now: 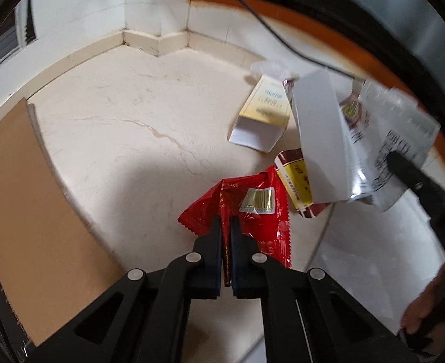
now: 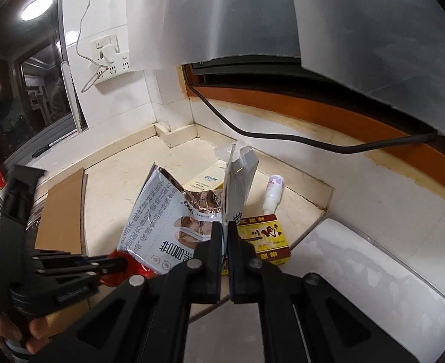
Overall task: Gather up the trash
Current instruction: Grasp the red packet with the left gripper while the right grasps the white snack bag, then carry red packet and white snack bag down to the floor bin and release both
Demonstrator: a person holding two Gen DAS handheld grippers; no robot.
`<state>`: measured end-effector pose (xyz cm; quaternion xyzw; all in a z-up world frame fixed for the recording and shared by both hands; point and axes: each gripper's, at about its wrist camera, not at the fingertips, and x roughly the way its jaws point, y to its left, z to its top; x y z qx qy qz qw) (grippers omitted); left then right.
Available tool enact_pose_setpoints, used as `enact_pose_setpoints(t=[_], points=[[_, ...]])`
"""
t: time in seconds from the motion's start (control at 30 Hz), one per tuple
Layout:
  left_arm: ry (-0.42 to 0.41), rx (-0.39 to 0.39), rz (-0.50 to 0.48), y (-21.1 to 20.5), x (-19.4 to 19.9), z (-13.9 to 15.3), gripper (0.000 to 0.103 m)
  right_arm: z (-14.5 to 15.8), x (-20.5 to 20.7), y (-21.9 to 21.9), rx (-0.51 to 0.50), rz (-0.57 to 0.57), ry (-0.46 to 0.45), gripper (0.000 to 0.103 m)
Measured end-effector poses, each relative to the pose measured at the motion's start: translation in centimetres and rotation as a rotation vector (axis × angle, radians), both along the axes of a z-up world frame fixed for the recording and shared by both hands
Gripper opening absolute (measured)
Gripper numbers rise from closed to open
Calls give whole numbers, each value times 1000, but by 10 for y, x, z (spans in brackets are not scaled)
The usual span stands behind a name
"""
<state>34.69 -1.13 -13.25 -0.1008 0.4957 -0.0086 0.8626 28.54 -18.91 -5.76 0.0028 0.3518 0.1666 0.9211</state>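
My left gripper (image 1: pixel 227 222) is shut on a crumpled red snack wrapper (image 1: pixel 252 208) with a gold barcode label, just above the cream floor. In the right wrist view the same gripper (image 2: pixel 121 264) comes in from the left with the red wrapper (image 2: pixel 131 267) pinched at its tips. My right gripper (image 2: pixel 225 227) is shut on a flattened grey carton (image 2: pixel 242 178) together with a silver-and-white foil pouch (image 2: pixel 159 208), both hanging upright. A red-and-yellow box (image 2: pixel 265 237), a white-and-yellow box (image 1: pixel 262 115) and a small white bottle (image 2: pixel 272 193) lie on the floor beyond.
A brown cardboard sheet (image 1: pixel 25 211) lies at the left. Walls meet in a corner (image 1: pixel 156 45) behind the litter. A black cable (image 2: pixel 283 140) runs along an orange-trimmed baseboard (image 2: pixel 313 106). A hand (image 1: pixel 428 311) shows at the lower right.
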Motion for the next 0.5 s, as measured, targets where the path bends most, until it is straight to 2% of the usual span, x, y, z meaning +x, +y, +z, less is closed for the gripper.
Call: enact_pose_setpoints(t=[0.3, 0.5], points=[[-107, -70, 13, 10, -72, 54, 2, 24, -48, -2, 8, 1, -46, 3], [-119, -31, -22, 18, -103, 64, 2, 16, -78, 6, -72, -33, -29, 3]])
